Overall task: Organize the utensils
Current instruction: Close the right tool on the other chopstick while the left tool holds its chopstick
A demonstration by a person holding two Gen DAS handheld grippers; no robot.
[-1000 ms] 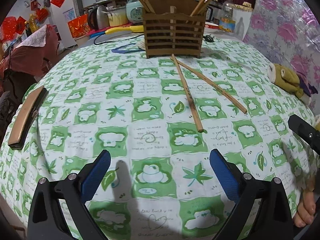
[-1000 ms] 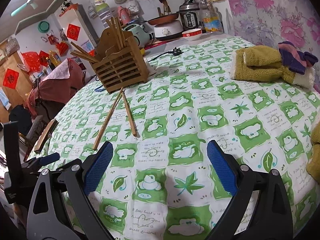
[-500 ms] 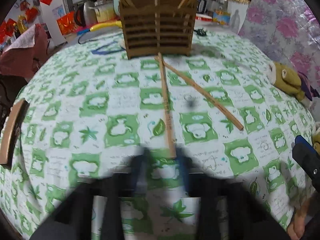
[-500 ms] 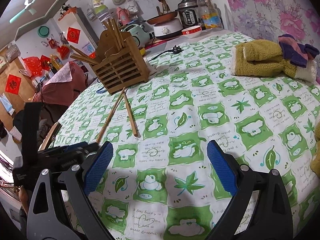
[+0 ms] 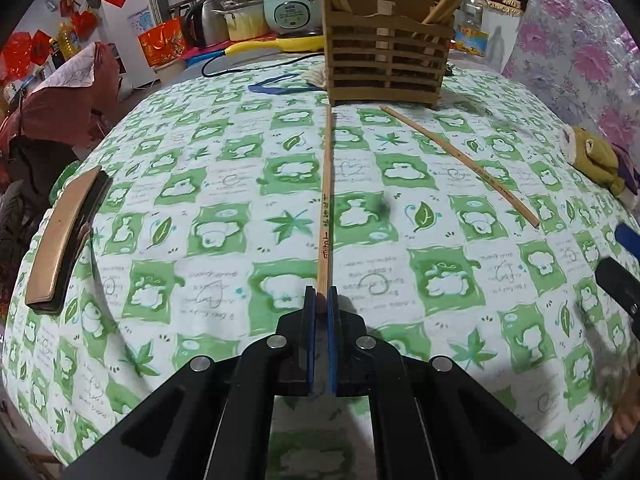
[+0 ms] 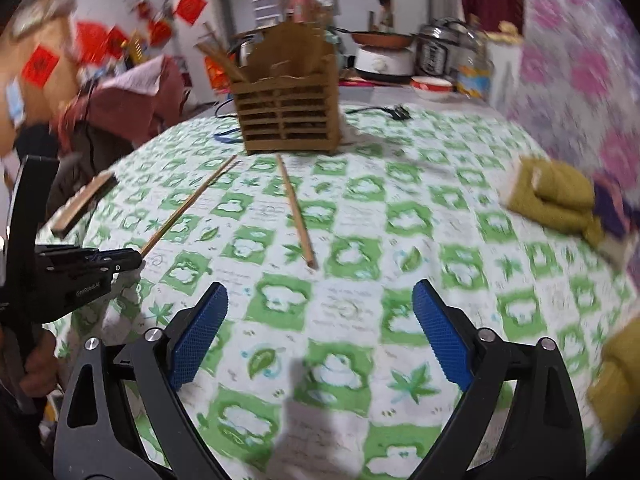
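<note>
Two wooden chopsticks lie on the green-and-white tablecloth in front of a slatted wooden holder [image 5: 386, 66] that has several chopsticks standing in it. My left gripper [image 5: 321, 294] is shut on the near end of the left chopstick [image 5: 326, 196], which points straight at the holder. The second chopstick [image 5: 460, 158] lies loose, angled off to the right. In the right wrist view my right gripper [image 6: 320, 332] hangs over bare cloth, its jaws wide and closing slightly with nothing between them. The loose chopstick [image 6: 296, 212] lies just ahead of it; the left gripper [image 6: 132, 258] holds the other chopstick [image 6: 188, 204].
A brown curved board [image 5: 60, 236] rests at the table's left edge. Olive and purple soft cloths [image 6: 556, 200] lie on the right side. A blue cord [image 5: 276, 88], a yellow utensil [image 5: 280, 44], cookers and bottles crowd the far edge behind the holder [image 6: 288, 116].
My left gripper moved forward and closed onto the near end of the left chopstick. My right gripper shifted and rolled, so the holder now appears nearly centred and upright in its view.
</note>
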